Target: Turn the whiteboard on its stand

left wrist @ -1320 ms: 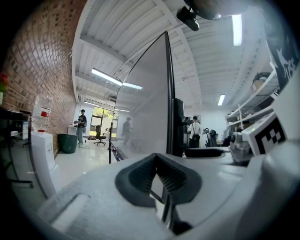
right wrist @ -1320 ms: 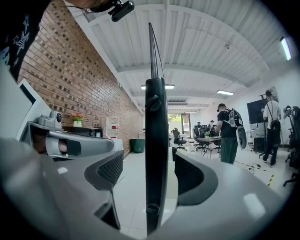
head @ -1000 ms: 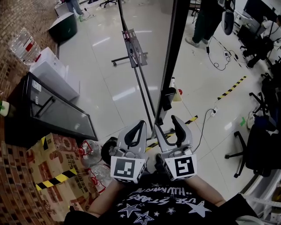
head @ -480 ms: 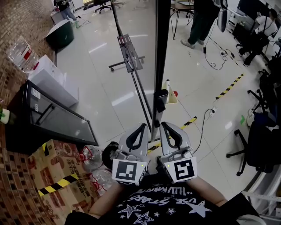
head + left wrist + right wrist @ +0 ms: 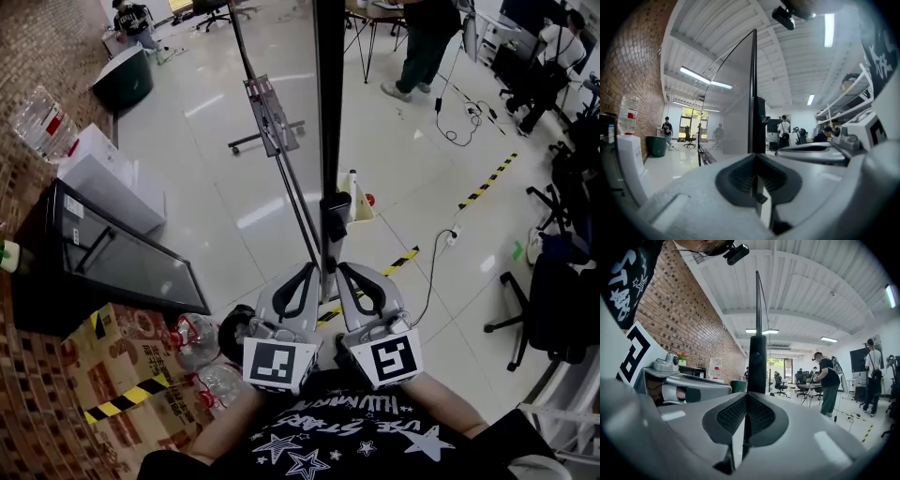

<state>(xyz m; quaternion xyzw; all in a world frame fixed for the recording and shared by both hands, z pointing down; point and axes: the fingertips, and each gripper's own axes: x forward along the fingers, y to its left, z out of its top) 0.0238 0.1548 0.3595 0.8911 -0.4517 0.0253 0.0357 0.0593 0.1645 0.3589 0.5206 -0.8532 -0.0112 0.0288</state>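
The whiteboard is seen edge-on as a tall black strip running up the middle of the head view. It also rises just past the jaws in the left gripper view and the right gripper view. Its stand slants down to the floor on the left, with a tray higher up. My left gripper is shut beside the board's lower edge on its left. My right gripper is on the right of that edge; its jaws have just been closing and now meet with nothing visible between them. Whether either gripper touches the board is unclear.
A black glass-fronted cabinet, a taped cardboard box and water bottles crowd the left by the brick wall. A white water cooler stands beyond. An office chair and a floor cable lie right; people stand at the back.
The right gripper's jaws went from wide open to shut. Both grippers drew closer together at the board's lower edge, and the board's edge now stands upright in the head view.
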